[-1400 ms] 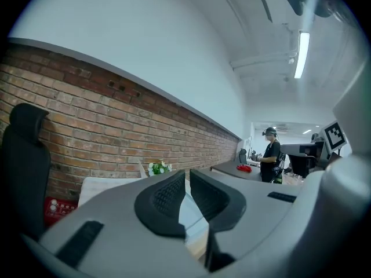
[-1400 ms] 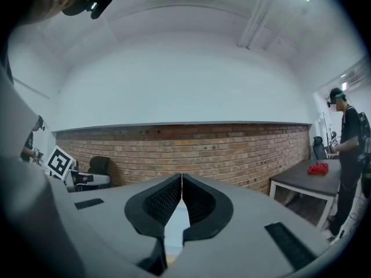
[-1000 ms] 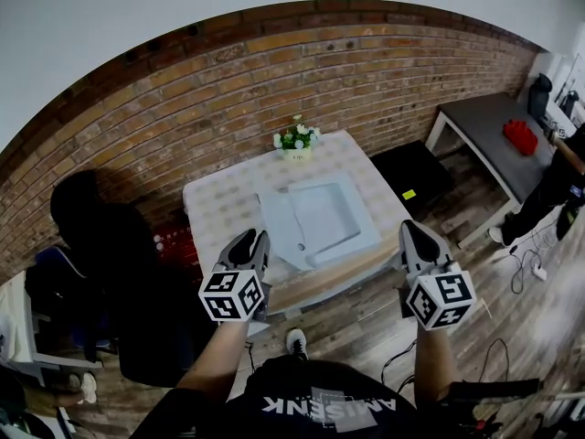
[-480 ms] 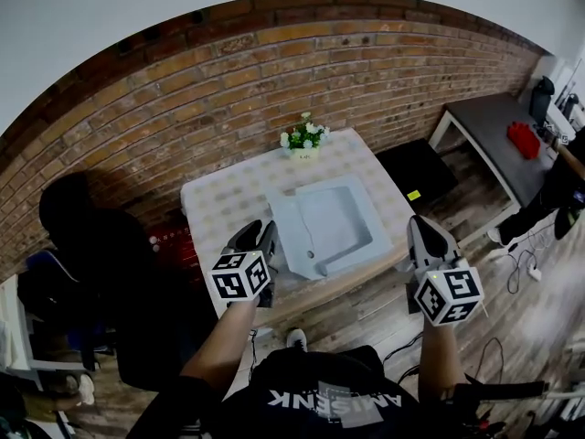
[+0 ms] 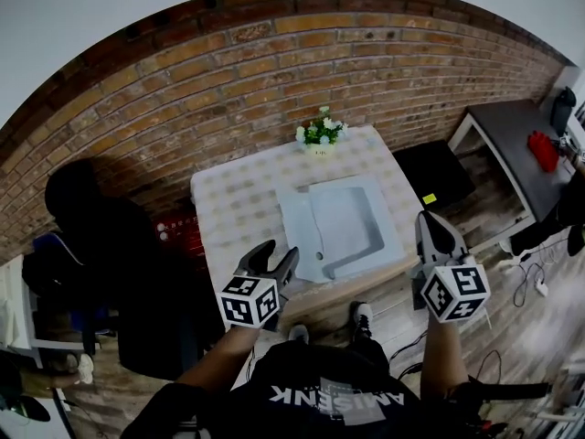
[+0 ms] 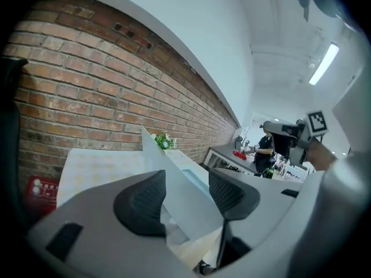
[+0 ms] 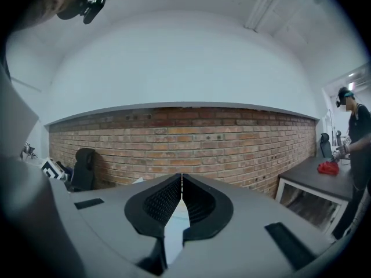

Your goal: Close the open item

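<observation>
A pale blue flat box [image 5: 352, 225] lies open on the white table [image 5: 233, 204], its lid [image 5: 297, 231] hinged out to the left. My left gripper [image 5: 279, 252] is at the lid's near left corner and its jaws are opening. In the left gripper view the raised lid [image 6: 174, 184] runs up between the jaws of my left gripper [image 6: 186, 198], and neither pad presses on it. My right gripper [image 5: 428, 219] hangs shut and empty off the table's right front corner. In the right gripper view, only a pale sliver shows through the closed jaws of my right gripper [image 7: 181, 193].
A small pot of white flowers [image 5: 320, 135] stands at the table's far edge against the brick wall [image 5: 274, 71]. A black chair [image 5: 101, 245] and a red crate [image 5: 178, 236] are on the left. A grey side table [image 5: 512, 144] with a red thing [image 5: 544, 149] is on the right.
My left gripper's jaws have spread wide and it has shifted right along the table's front to the lid's corner. The right gripper has stayed shut.
</observation>
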{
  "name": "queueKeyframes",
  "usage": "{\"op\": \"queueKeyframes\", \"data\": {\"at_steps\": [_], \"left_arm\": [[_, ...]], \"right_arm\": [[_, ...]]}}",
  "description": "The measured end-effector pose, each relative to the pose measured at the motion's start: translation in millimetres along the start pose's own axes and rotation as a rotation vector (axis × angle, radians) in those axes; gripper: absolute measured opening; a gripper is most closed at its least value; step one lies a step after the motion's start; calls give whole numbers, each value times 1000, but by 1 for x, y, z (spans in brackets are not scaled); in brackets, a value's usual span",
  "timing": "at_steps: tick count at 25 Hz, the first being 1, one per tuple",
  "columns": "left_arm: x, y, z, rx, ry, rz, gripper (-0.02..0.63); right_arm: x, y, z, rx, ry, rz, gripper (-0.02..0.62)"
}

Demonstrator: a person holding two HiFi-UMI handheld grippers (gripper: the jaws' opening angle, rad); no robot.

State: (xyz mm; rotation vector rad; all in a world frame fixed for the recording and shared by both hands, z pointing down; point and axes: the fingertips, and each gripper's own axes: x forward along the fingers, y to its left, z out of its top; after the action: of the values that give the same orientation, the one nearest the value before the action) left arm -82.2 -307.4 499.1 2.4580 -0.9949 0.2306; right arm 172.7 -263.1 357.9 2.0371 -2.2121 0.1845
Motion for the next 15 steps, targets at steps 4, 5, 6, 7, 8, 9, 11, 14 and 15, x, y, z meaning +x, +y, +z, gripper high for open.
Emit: {"op": "queueKeyframes", "data": {"at_steps": [4,5,6,7,8,9,11,14,15], "left_arm": [[-6,-26,-28,13,19,8,225],[-3,-28,-36,12,29,23,225],[-1,-29,-41,8,36,40,225],[1,-28,-45,2,36,59,226],[4,-27,-46,-4,32,79,225],[6,-25,-45,-5,26,101,226],[10,-21,-43,-7,12,148,225],[13,-13,-45,-42,9,222,182],[13,-10,-46,-47,9,245,134]], "right_arm": [[29,-4,2,-14,6,81,41],[36,-5,3,-15,6,102,41],[43,-5,4,-16,6,124,41],[50,-5,6,-19,5,149,41],[57,-4,7,-25,4,174,41],[63,-4,9,-31,4,195,41],[72,-7,12,-38,5,227,41],[84,-15,12,-35,10,274,41],[88,-17,11,-35,13,287,41]]}}
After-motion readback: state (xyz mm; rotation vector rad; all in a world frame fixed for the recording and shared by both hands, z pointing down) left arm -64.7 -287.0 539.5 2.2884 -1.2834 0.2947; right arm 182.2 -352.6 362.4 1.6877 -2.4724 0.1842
